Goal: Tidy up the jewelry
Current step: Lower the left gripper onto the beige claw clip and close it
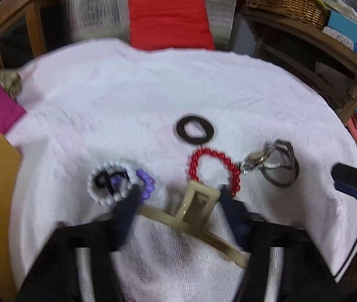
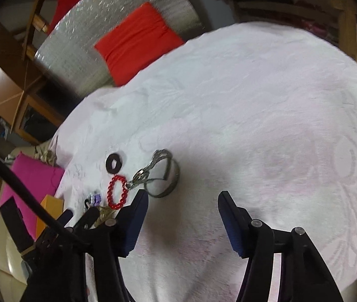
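White towel [image 1: 128, 95] is spread under everything. Left gripper [image 1: 178, 196] is held apart around beige hair claw [image 1: 196, 209], contact unclear. Right gripper [image 2: 182, 201] is spread, empty, near wristwatch [image 2: 162, 173]. Red bead bracelet [image 1: 213, 171], white bead bracelet [image 1: 110, 183], black ring [image 1: 194, 131] are laid alongside.

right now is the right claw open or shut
Open. In the right wrist view the right claw has its two dark blue fingers spread wide apart over the white towel, with nothing between them.
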`<state>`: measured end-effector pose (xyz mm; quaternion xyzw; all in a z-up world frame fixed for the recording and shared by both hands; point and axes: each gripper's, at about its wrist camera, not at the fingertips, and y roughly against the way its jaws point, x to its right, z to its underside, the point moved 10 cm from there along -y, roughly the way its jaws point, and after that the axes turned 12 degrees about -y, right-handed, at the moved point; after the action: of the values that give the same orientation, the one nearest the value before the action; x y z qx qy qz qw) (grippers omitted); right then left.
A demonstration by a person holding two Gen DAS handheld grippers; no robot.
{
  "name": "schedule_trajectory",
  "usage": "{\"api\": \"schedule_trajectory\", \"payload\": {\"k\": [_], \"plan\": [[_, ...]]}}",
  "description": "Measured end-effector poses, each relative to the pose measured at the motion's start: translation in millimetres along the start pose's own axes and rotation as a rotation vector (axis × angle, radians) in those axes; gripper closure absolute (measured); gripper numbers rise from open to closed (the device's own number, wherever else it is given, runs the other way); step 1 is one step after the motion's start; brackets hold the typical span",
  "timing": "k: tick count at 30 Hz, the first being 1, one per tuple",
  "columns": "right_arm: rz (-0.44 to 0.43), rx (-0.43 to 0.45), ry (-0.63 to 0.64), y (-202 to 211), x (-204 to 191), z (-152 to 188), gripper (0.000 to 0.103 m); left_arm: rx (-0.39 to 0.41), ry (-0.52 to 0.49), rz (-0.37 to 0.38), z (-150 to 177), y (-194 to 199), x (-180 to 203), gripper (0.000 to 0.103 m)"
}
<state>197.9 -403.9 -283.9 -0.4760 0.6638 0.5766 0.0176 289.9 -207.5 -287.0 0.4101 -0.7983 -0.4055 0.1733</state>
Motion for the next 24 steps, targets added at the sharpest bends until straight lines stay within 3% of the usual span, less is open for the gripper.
{"api": "schedule_trajectory", "payload": {"k": [2, 3, 14, 17, 22, 24], "plan": [[-0.009, -0.018, -0.003, -9.8, -4.8, -2.7, 0.041, 0.014, 0.013, 0.045, 1.1, -0.8, 0.7, 0.062], [-0.017, -0.024, -0.008, -14.2, -7.6, -4.8, 0.041, 0.016, 0.007, 0.051, 1.3, -0.3, 0.7, 0.072], [-0.027, -0.055, -0.021, -66.1, -22.4, -31.6, 0.041, 0.024, -0.013, 0.117, 16.0, 18.1, -8.9, 0.072], [-0.015, -0.056, 0.007, -76.7, -26.1, -33.5, 0.053, 0.027, -0.009, 0.129, 19.8, 25.1, -13.7, 0.072], [0.031, -0.033, 0.039, -81.0, -24.9, -37.0, 0.088, 0.04, -0.017, 0.119, 25.1, 36.1, -23.3, 0.072], [0.004, -0.019, 0.027, -74.5, -27.1, -39.9, 0.09, 0.043, -0.023, 0.107, 26.5, 40.6, -27.2, 0.072]]}}
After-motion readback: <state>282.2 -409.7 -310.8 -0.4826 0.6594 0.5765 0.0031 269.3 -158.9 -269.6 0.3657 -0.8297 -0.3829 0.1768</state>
